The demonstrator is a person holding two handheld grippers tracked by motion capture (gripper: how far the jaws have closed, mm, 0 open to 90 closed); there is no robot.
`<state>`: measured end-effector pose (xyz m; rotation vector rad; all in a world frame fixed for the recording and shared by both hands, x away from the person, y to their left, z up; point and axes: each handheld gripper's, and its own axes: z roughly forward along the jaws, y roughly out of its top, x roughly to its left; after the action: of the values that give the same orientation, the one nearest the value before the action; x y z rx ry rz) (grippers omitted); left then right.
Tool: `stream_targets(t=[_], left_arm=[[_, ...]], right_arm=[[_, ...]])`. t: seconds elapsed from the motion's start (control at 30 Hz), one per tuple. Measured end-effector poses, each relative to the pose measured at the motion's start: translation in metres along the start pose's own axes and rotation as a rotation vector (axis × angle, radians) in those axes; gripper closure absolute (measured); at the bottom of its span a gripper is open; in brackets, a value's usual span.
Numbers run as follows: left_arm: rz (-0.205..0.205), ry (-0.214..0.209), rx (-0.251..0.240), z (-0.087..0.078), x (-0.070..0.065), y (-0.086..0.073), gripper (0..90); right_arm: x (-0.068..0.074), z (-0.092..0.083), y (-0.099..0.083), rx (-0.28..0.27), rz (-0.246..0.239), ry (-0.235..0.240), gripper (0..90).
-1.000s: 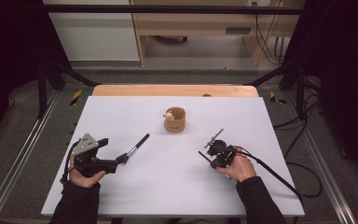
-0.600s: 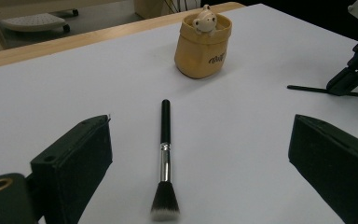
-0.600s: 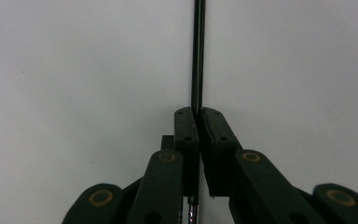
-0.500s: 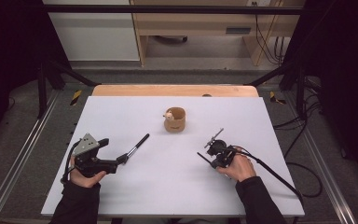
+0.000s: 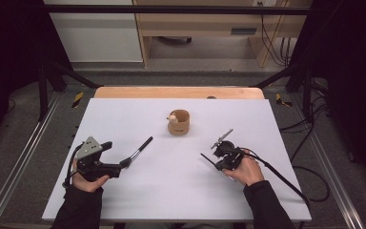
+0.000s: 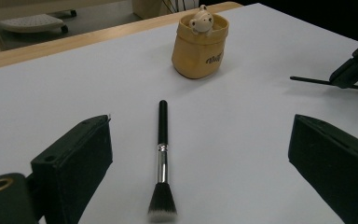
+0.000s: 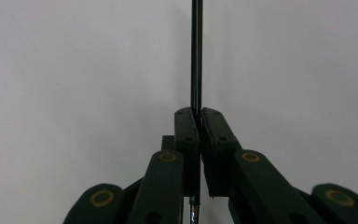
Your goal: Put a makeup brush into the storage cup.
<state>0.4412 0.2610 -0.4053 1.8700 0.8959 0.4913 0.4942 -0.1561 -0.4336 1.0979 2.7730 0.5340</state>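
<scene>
Lying flat on the white tabletop (image 5: pixel 171 191), a thin black brush (image 7: pixel 196 56) is pinched between the jaws of the right gripper (image 5: pixel 223 157), which have just been closing and now press together on its slender handle. In the right gripper view the handle runs straight out ahead of the pads, so the grip looks square and centred, probably so the brush will not swing when it is lifted. In the high view its near end pokes out to the left of the gripper, low over the tabletop.

The likely goal is the small tan cup (image 5: pixel 178 122) with a little bear figure (image 6: pixel 200 19) at its rim, standing upright near the middle of the tabletop, well apart from both hands; it seems meant to hold the brushes.

A second, thicker makeup brush (image 6: pixel 161 154) lies straight between the jaws of the left gripper (image 6: pixel 200 186), bristles toward the camera, handle pointing at the cup. Those jaws stand wide apart, touching nothing, apparently lined up ready to take it.
</scene>
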Motion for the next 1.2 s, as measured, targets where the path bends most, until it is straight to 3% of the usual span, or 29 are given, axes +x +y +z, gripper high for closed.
stream_targets(t=[0.07, 0.5, 0.8, 1.2], left_arm=[[0.004, -0.003, 0.003, 0.001, -0.001, 0.0, 5.4], [0.042, -0.033, 0.028, 0.011, -0.014, 0.005, 5.6], [0.076, -0.06, 0.041, 0.017, -0.023, 0.012, 5.7], [0.167, -0.088, 0.088, 0.031, -0.039, 0.028, 5.8]], right_arm=[[0.0, -0.008, -0.001, -0.039, -0.012, 0.015, 85.7], [0.009, -0.037, 0.005, -0.151, -0.053, 0.059, 85.7], [0.013, -0.047, 0.01, -0.195, -0.08, 0.073, 85.7], [0.019, -0.054, 0.016, -0.206, -0.106, 0.096, 85.7]])
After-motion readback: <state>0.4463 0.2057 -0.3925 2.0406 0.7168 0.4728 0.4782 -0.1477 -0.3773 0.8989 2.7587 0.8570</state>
